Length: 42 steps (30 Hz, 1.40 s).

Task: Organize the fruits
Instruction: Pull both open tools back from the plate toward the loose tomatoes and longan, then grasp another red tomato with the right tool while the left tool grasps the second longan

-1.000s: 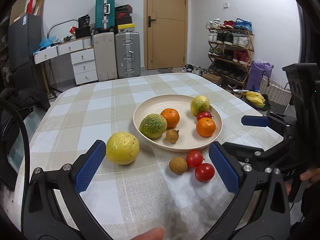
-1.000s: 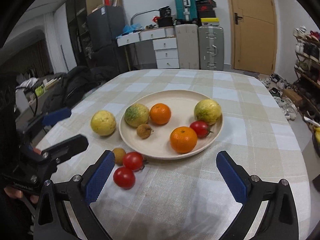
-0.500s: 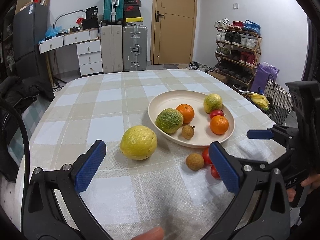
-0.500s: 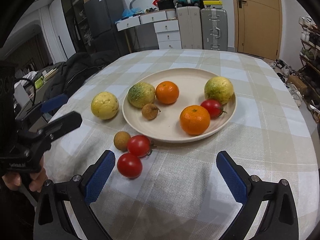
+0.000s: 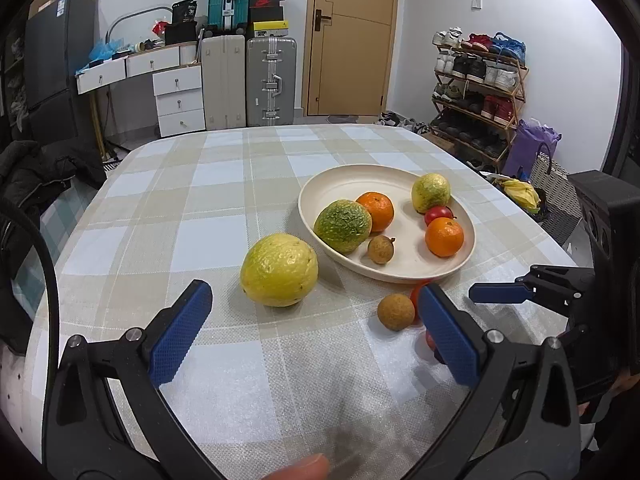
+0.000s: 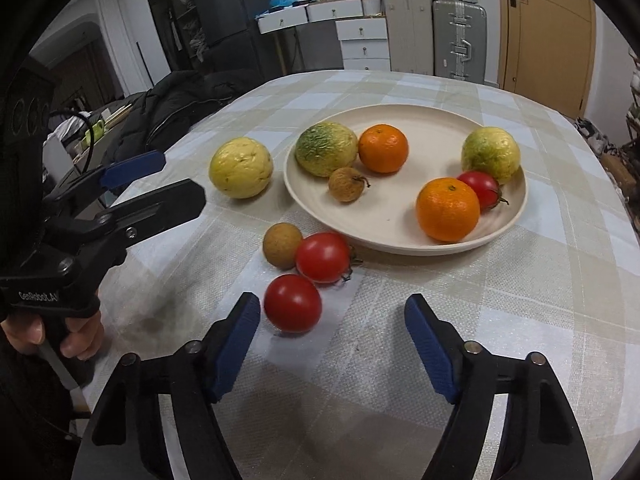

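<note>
Right gripper (image 6: 332, 340), jaws closing on nothing yet | nearest tomato (image 6: 293, 303) lies just ahead-left, off the plate (image 6: 400, 236), near desk's front edge | left gripper (image 5: 312, 328) spread, empty, faces yellow fruit (image 5: 279, 269)

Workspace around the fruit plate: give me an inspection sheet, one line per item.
Surface: checked tablecloth over the table, a grey smudge near the front edge.
Job's things: cream plate holds two oranges, two green-yellow fruits, one tomato, one longan. Off the plate: yellow fruit, longan, far tomato, near tomato.
Clutter: nothing seen on the table.
Grippers: right gripper closing, empty, near tomato just ahead of its left finger; left gripper open, empty, before the yellow fruit.
Cables: black cable by the left gripper's body.
Surroundings: suitcases, drawers, door, shoe rack, dark jacket.
</note>
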Motion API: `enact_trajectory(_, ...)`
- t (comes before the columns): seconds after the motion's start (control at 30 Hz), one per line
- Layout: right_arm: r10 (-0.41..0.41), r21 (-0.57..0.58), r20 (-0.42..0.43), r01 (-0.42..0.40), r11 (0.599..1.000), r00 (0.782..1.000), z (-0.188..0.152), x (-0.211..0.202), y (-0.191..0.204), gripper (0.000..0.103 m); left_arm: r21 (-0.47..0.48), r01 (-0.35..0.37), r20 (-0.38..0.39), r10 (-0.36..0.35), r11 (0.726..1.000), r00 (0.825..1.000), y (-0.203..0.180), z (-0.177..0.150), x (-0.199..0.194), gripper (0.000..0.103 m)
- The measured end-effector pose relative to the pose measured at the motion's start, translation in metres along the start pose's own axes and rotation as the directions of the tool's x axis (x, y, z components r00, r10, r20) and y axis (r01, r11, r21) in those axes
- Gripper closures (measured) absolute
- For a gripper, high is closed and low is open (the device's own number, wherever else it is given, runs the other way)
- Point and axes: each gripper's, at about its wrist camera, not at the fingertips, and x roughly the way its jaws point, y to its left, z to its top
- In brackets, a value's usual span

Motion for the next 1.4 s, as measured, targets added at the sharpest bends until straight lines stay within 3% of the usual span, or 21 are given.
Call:
enact_trajectory(0.23, 0.004, -0.028, -0.012, -0.004, 1.000, 1.000, -0.001, 0.002, 0.007, 0.041, 0.013, 0.008, -0.011, -0.008, 1.000, 1.000, -0.003, -0.002, 0.002, 0.000)
enact_trajectory(0.5, 0.023, -0.060, -0.012, -0.023, 0.998, 1.000, -0.001, 0.003, 0.012, 0.071, 0.031, 0.013, -0.027, -0.013, 0.999, 1.000, -0.009, -0.004, 0.006, 0.000)
enact_trajectory(0.7, 0.019, -0.051, 0.019, -0.018, 0.999, 1.000, 0.000, -0.006, 0.007, 0.071, 0.035, 0.019, -0.036, -0.018, 0.999, 0.999, -0.010, -0.006, 0.007, 0.000)
enact_trajectory(1.0, -0.021, 0.044, 0.091, 0.017, 0.999, 0.996, 0.008, -0.031, -0.026, 0.072, 0.073, 0.062, -0.141, -0.052, 0.995, 0.989, -0.020, -0.012, 0.023, 0.000)
enact_trajectory(1.1, -0.028, 0.057, 0.100, 0.023, 0.998, 0.995, 0.009, -0.035, -0.033, 0.072, 0.083, 0.085, -0.180, -0.069, 0.993, 0.981, -0.024, -0.014, 0.032, 0.008)
enact_trajectory(1.2, -0.028, 0.059, 0.105, 0.022, 0.998, 0.994, 0.011, -0.038, -0.035, 0.072, 0.099, 0.085, -0.221, -0.062, 0.991, 0.973, -0.029, -0.014, 0.042, 0.025)
enact_trajectory(1.4, -0.030, 0.059, 0.103, 0.024, 0.998, 0.994, 0.009, -0.039, -0.036, 0.072, 0.133, 0.103, -0.256, -0.066, 0.986, 0.964, -0.043, -0.012, 0.057, 0.036)
